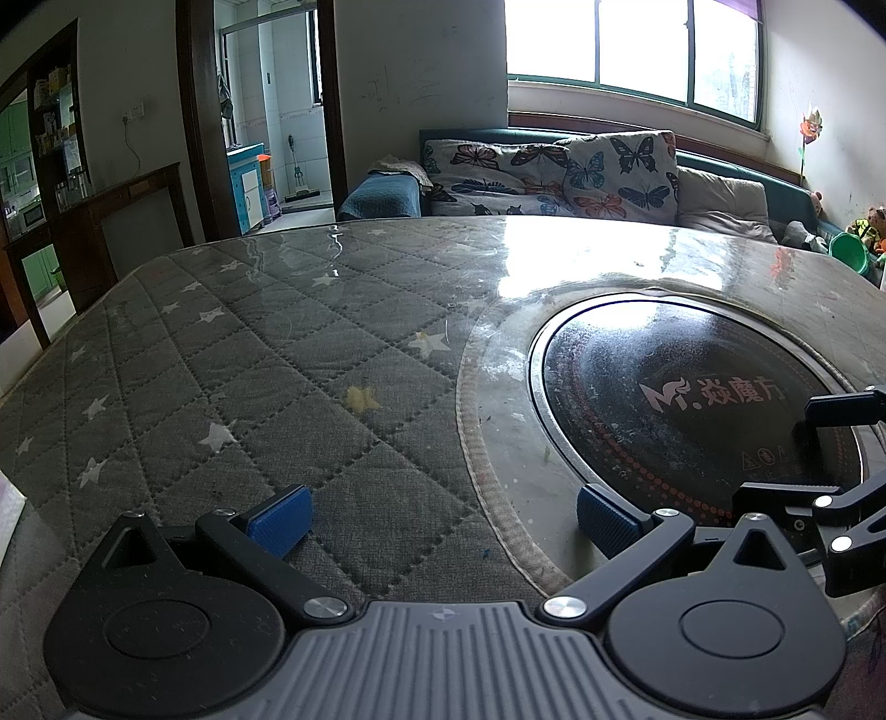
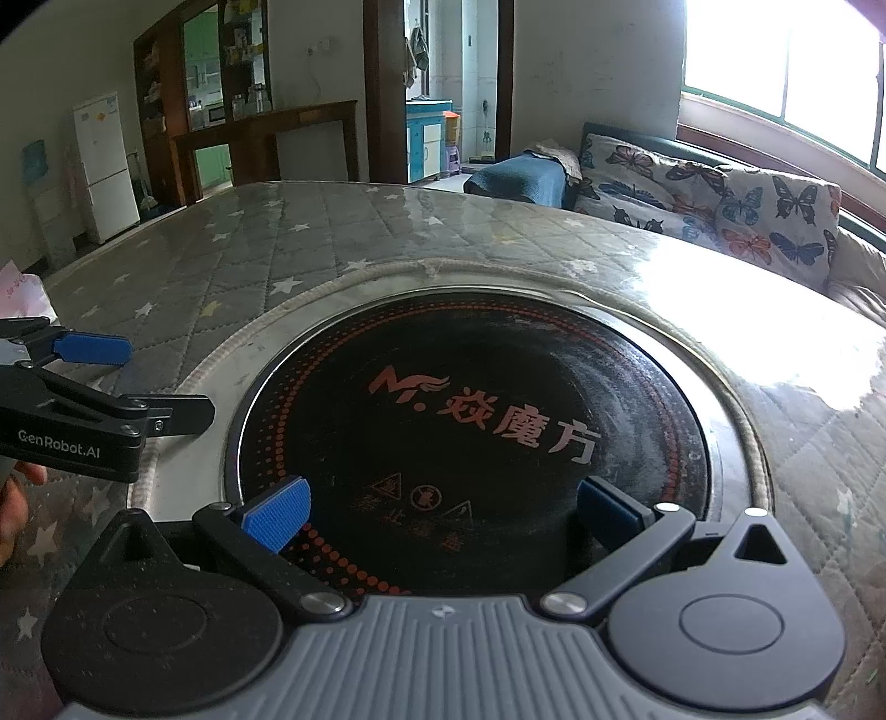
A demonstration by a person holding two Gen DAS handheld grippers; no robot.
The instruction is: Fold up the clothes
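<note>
While both tools hang low over the table [image 1: 232, 354], neither holds anything. The left gripper [image 1: 443, 518] has its blue-padded fingers [image 1: 279, 520] spread wide above the grey quilted cover [image 1: 166, 387] with white stars, near where the cover's hemmed round opening meets the near edge of the tabletop. The right gripper [image 2: 443, 518] is spread just as wide, its pads [image 2: 277, 515] over the near part of the round black cooktop [image 2: 470, 421] with red lettering, set into the middle of the table inside a metal ring. In the right wrist view the left gripper [image 2: 111, 382] shows at the left edge, beside the cooktop, its jaws apart. In the left wrist view the right gripper [image 1: 825, 443] shows at the right edge over the cooktop [image 1: 692, 399]. No garment can be seen in either view; where the clothes lie cannot be told. Past the far edge of the table stands a sofa [image 1: 554, 177] with butterfly-print cushions under a bright window [image 1: 637, 50].
</note>
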